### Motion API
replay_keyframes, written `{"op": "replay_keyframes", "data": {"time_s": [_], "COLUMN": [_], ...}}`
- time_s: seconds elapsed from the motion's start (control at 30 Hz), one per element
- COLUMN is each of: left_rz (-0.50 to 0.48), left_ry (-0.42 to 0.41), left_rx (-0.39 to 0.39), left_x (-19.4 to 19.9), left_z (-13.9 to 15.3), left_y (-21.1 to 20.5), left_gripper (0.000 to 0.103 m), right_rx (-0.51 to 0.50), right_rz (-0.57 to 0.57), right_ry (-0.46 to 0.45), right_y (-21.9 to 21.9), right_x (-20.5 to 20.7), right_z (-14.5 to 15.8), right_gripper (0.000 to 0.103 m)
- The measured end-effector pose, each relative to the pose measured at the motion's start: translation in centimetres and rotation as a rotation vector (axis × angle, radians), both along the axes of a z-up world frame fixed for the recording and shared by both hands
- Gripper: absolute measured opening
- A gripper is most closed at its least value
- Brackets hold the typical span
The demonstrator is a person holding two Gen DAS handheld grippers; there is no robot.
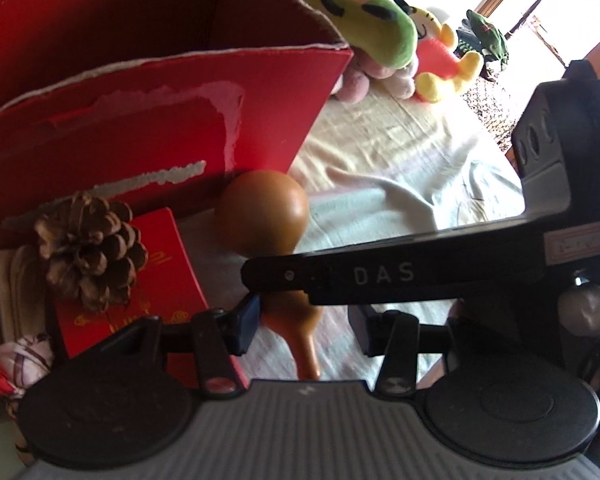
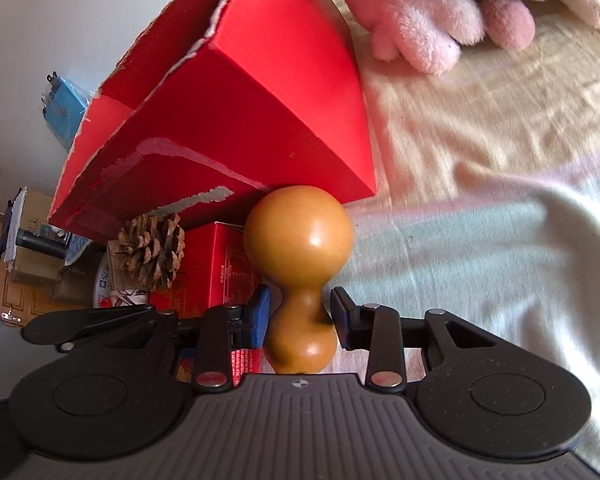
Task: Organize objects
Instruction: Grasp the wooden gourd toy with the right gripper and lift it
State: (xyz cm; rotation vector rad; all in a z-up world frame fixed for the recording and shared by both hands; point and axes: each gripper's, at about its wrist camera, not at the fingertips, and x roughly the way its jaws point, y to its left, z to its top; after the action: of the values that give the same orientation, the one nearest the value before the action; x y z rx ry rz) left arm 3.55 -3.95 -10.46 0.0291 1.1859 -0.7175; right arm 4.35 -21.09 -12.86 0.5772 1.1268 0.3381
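A brown gourd (image 2: 298, 236) lies on the pale bedsheet (image 2: 480, 260) against the front of a torn red carton (image 2: 240, 120), its big bulb away from me. My right gripper (image 2: 300, 314) straddles its narrow waist with the pads close on both sides and thin gaps still showing. One black finger (image 1: 380, 274) of that gripper crosses the left wrist view over the gourd (image 1: 260, 216). My left gripper (image 1: 304, 324) straddles the gourd's small end, with a clear gap on the right side. A pinecone (image 1: 88, 248) sits on a small red box (image 1: 160, 280) to the left.
Plush toys lie behind the carton (image 1: 140, 80): a green one (image 1: 364, 24), a yellow and red one (image 1: 440, 60) and a pink one (image 2: 420, 20). A cloth bundle (image 1: 20, 364) lies at the left edge. Bare sheet (image 1: 400, 152) stretches to the right of the carton.
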Motion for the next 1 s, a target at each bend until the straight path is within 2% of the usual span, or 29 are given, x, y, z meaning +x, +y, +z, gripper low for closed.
{"op": "replay_keyframes", "data": {"time_s": [0.2, 0.43, 0.63, 0.8, 1.0], "left_rz": [-0.026, -0.122, -0.192, -0.212, -0.193], "left_ry": [0.011, -0.075, -0.177, -0.275, -0.381], "left_rx": [0.013, -0.019, -0.062, -0.108, -0.115], "left_x": [0.1, -1.5, -2.3, -1.6, 1.5], "left_z": [-0.7, 2.0, 5.4, 9.2, 12.5], "left_y": [-0.8, -1.6, -1.8, -1.3, -0.3], "left_gripper": [0.042, 0.041, 0.041, 0.041, 0.041], "right_rx": [0.037, 0.039, 0.000, -0.036, -0.063], "right_rz": [-0.009, -0.081, -0.135, -0.162, -0.156], "right_ry": [-0.003, -0.062, -0.172, -0.301, -0.415], "right_y": [-0.7, -1.9, -1.8, -1.5, -0.4], "right_x": [-1.0, -3.0, -4.6, -4.9, -1.1], "right_z": [0.1, 2.2, 5.6, 9.2, 12.4], "right_gripper": [0.034, 0.033, 0.033, 0.033, 0.033]}}
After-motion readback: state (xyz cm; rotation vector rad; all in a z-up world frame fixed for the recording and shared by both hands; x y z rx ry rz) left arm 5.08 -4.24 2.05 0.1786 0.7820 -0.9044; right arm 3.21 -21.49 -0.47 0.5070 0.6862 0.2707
